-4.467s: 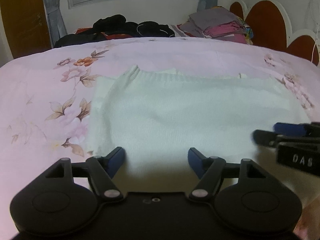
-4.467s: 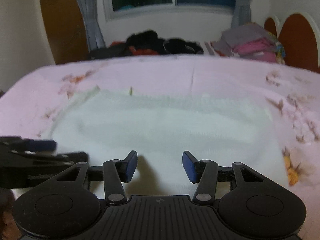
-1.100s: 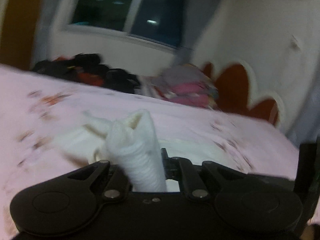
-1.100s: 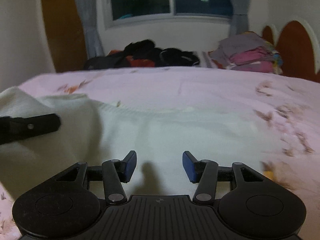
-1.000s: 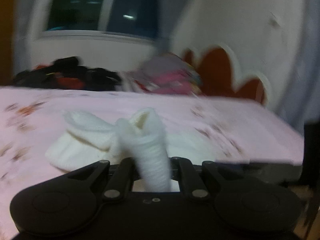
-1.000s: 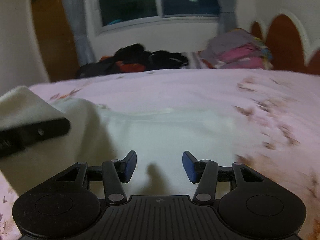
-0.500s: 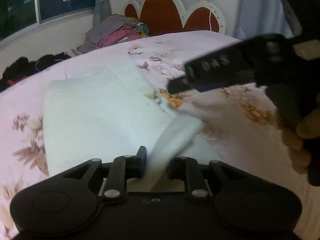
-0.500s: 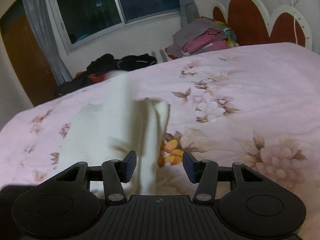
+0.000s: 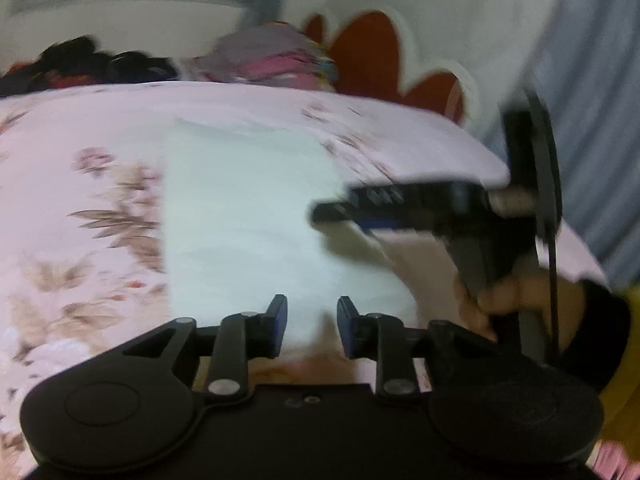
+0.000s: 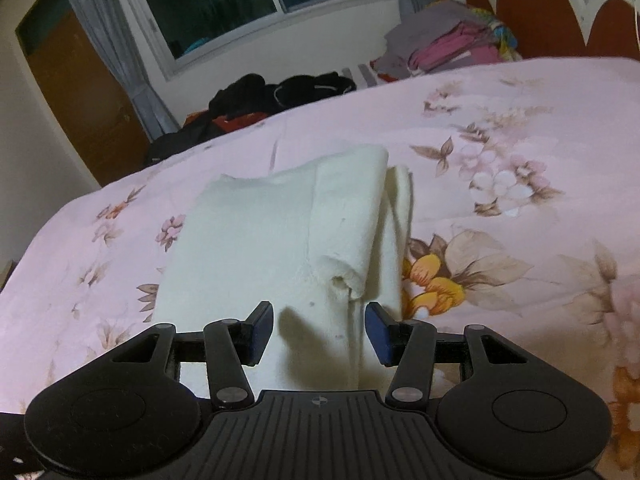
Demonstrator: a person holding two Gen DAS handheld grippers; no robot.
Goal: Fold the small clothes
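A white knit garment [image 9: 248, 208] lies folded into a narrow rectangle on the pink floral bedspread [image 9: 80, 184]. My left gripper [image 9: 312, 328] hovers at its near edge. The jaws are opening, with nothing pinched between them and the cloth lying below. In the right wrist view the garment [image 10: 256, 240] shows a folded-over sleeve along its right side. My right gripper [image 10: 319, 334] stands open just above the garment's near end, nothing held. From the right of the left wrist view, the right gripper's fingers [image 9: 384, 200] reach over the garment's right edge, with a hand [image 9: 504, 304] on the handle.
A stack of folded grey and pink clothes [image 10: 448, 44] and a heap of dark clothes [image 10: 280, 92] sit at the far side of the bed. A red and white headboard [image 9: 372, 52] rises at the right. The bed's edge [image 9: 492, 160] drops off behind the right gripper.
The left gripper carried the pinched side of the garment across, laid it down folded and let it go, its jaws parting. The right gripper swung round to the garment's right side.
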